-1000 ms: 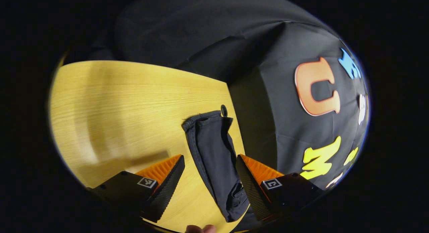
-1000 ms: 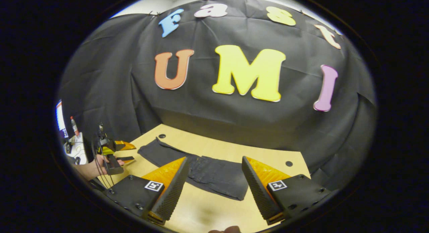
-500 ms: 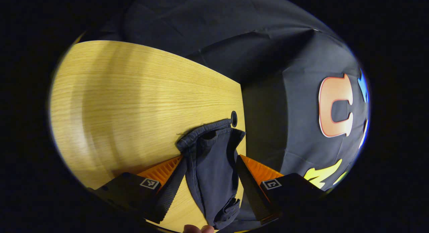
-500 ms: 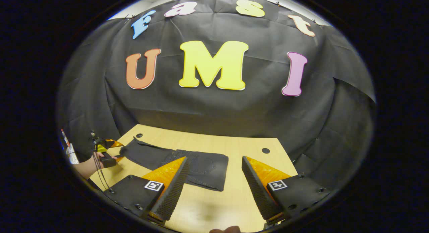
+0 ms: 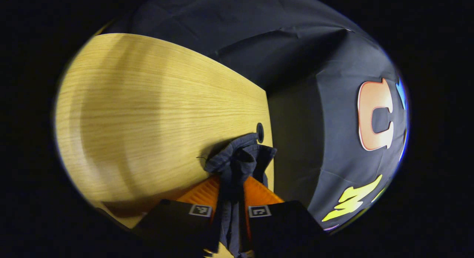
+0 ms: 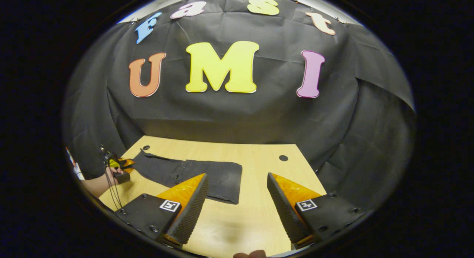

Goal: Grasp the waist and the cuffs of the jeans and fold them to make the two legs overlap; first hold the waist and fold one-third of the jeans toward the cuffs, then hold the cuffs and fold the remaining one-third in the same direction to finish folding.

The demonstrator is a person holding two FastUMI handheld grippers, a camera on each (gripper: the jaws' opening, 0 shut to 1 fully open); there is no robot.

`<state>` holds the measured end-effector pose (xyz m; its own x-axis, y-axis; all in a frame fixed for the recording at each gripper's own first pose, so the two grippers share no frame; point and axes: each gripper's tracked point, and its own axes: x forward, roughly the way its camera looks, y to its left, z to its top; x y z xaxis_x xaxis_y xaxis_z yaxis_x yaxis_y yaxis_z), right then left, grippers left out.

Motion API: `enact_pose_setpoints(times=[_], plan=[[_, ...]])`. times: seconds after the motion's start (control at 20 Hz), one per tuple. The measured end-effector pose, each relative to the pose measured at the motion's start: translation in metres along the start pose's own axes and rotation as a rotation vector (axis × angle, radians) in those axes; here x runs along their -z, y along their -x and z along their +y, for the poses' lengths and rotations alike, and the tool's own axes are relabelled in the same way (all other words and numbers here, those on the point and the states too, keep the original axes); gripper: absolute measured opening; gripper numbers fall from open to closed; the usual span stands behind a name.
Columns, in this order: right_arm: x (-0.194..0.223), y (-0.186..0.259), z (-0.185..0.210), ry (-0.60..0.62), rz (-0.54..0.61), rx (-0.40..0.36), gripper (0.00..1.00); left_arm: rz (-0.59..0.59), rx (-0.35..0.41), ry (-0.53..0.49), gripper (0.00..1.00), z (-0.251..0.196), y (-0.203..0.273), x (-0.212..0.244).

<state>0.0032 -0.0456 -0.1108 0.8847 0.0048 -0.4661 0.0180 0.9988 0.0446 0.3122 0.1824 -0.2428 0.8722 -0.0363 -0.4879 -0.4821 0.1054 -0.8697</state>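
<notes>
Left gripper view puts our left tongs (image 5: 232, 198) at the bottom centre, pinched narrow on the bunched cuff end of the dark jeans (image 5: 237, 165), with cloth running down between both fingers. Just above the bunch sits a round hole (image 5: 260, 132) near the edge of the wooden surface (image 5: 148, 113). Right gripper view shows our right tongs (image 6: 237, 209) spread wide above the surface, holding nothing, while the jeans (image 6: 200, 174) lie flat across the lower left, reaching toward the left tongs (image 6: 124, 163) and hand (image 6: 111, 173).
</notes>
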Motion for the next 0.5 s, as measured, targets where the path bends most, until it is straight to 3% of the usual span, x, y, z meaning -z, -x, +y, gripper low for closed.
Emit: enact_pose_setpoints(times=[0.05, 0.15, 0.5], plan=[[0.001, 0.003, -0.001, -0.005, -0.001, 0.001, 0.95, -0.004, -0.007, 0.0, 0.15, 0.001, 0.001, 0.0], [0.004, 0.008, -0.003, -0.016, -0.005, 0.0, 0.95, -0.006, -0.012, -0.019, 0.11, -0.004, 0.007, 0.004], [0.0, 0.033, -0.015, -0.061, -0.072, -0.009, 0.95, 0.0, 0.191, -0.262, 0.07, -0.132, 0.065, 0.049]])
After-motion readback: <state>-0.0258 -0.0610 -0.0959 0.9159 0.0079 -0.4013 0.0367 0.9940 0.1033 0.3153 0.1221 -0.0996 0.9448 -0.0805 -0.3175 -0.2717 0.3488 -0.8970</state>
